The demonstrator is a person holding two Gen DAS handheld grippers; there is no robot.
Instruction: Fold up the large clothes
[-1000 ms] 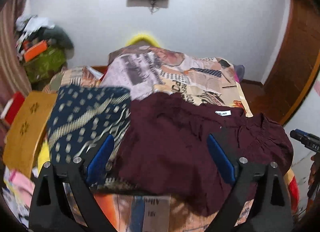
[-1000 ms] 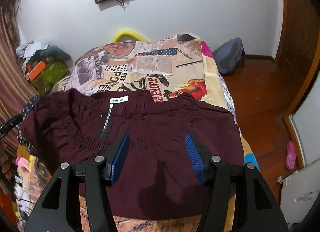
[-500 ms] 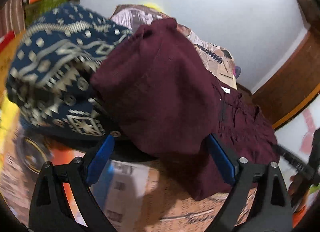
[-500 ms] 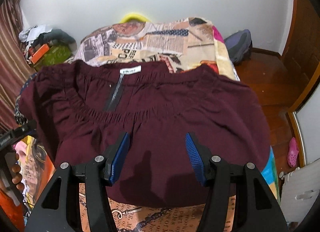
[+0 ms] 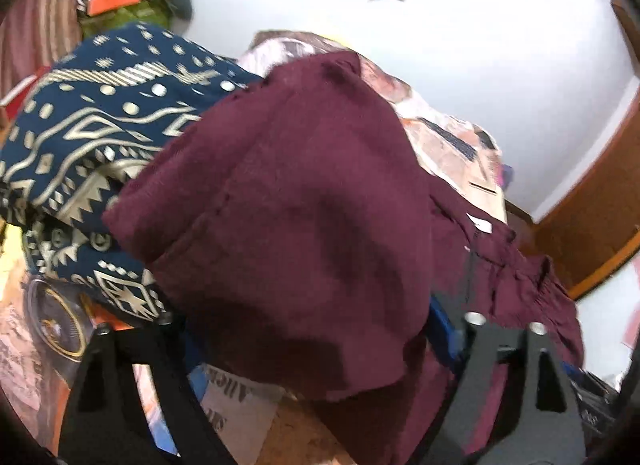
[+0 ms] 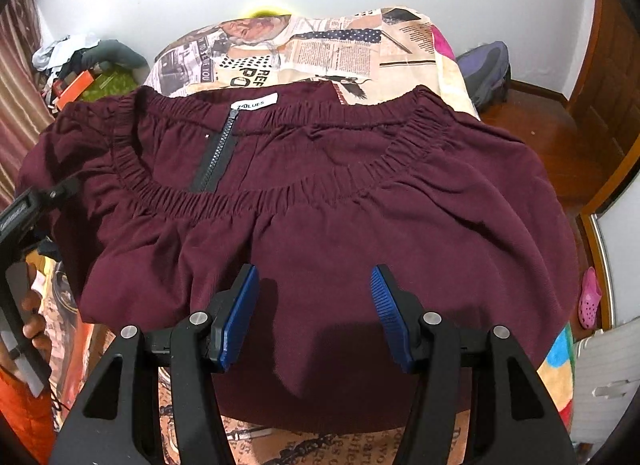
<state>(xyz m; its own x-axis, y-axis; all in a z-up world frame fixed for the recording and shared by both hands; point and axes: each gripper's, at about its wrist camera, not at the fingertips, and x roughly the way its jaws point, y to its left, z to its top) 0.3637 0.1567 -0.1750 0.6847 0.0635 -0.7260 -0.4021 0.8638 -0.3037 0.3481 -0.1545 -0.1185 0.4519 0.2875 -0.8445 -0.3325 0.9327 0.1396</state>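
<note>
A maroon garment (image 6: 328, 205) with an elastic waistband, a black zipper (image 6: 214, 149) and a white label lies spread on the bed. My right gripper (image 6: 314, 313) is open just above its near part, with blue pads on either side and nothing between them. In the left wrist view the garment's left edge (image 5: 288, 201) bulges up close and drapes between my left gripper's fingers (image 5: 312, 345). Its blue pads are mostly hidden by the cloth and the jaws stand wide apart.
A navy and gold patterned cloth (image 5: 92, 137) lies folded just left of the maroon garment. The bed has a newspaper-print sheet (image 6: 332, 45). Clutter (image 6: 88, 65) is piled at the far left wall. A backpack (image 6: 486, 69) sits on the wooden floor to the right.
My left gripper has dropped low and pushed in against the garment's left edge, which now fills its view. My right gripper has moved forward over the garment.
</note>
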